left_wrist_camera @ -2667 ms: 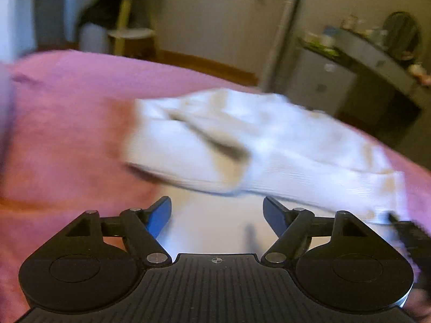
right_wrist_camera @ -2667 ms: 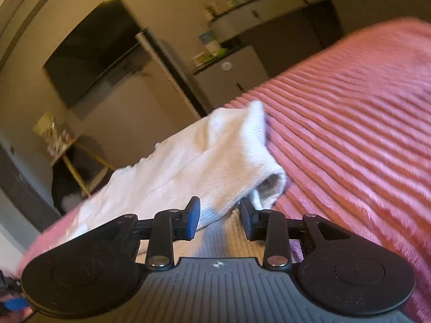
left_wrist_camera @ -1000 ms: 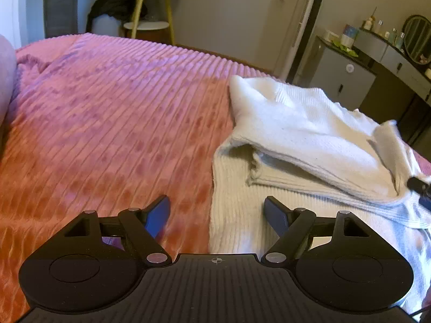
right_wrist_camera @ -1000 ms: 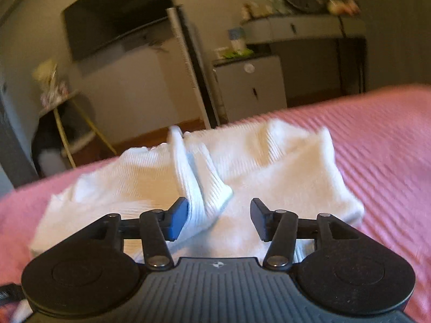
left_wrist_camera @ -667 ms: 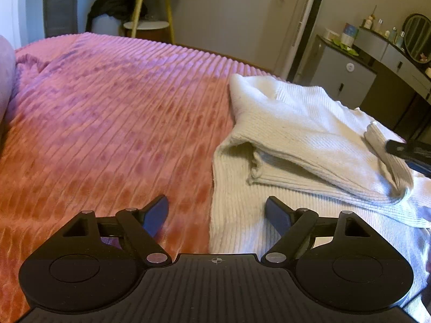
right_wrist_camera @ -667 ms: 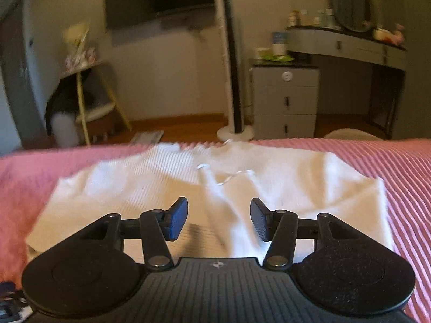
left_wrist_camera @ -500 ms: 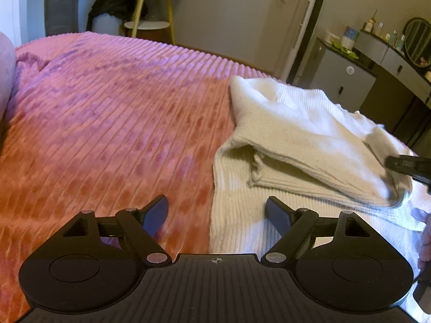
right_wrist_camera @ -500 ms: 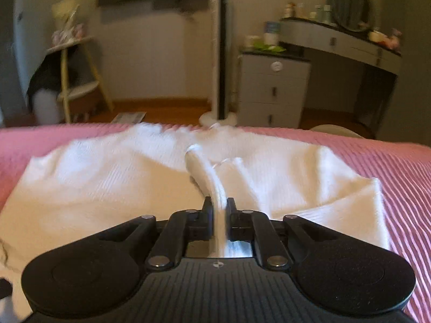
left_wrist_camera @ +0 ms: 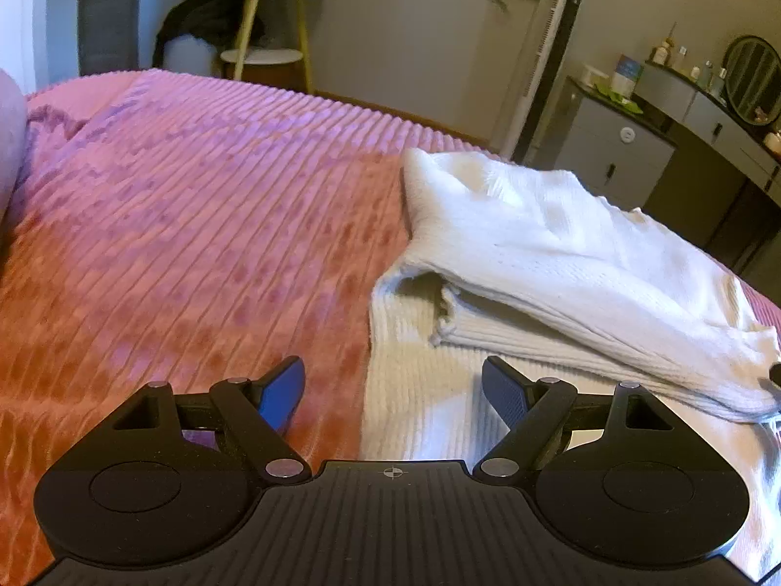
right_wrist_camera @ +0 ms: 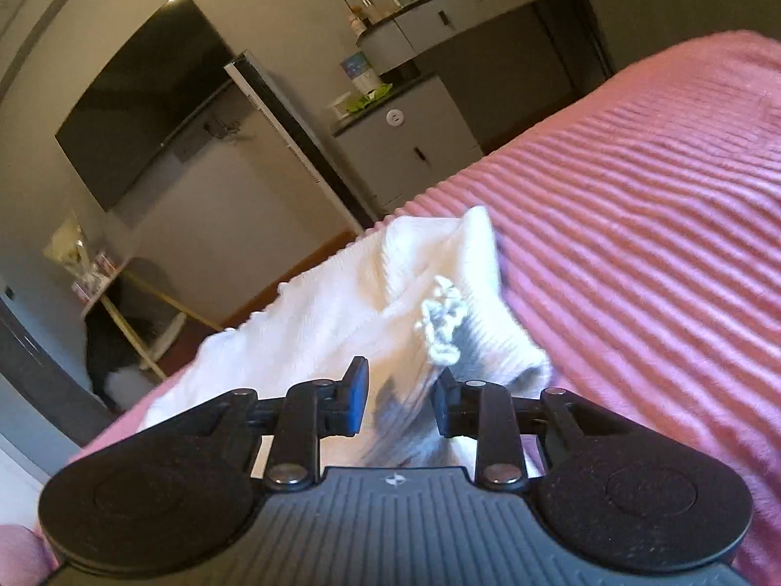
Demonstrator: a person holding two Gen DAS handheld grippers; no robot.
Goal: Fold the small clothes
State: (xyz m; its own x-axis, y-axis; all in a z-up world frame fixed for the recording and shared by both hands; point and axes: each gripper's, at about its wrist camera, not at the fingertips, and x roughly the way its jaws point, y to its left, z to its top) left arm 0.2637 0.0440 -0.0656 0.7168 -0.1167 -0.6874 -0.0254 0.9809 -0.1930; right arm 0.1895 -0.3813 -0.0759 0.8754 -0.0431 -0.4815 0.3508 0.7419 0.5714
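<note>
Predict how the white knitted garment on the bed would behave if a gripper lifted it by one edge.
The white knitted garment would probably droop: its folded layers already sag. It looks light, being thin ribbed knit. The pink ribbed bedspread may drag on it.

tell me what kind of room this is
Most likely a bedroom. A white knit garment lies on a bed with a pink ribbed bedspread, and a dressing table with a round mirror and bottles stands along the wall beyond it.
</note>
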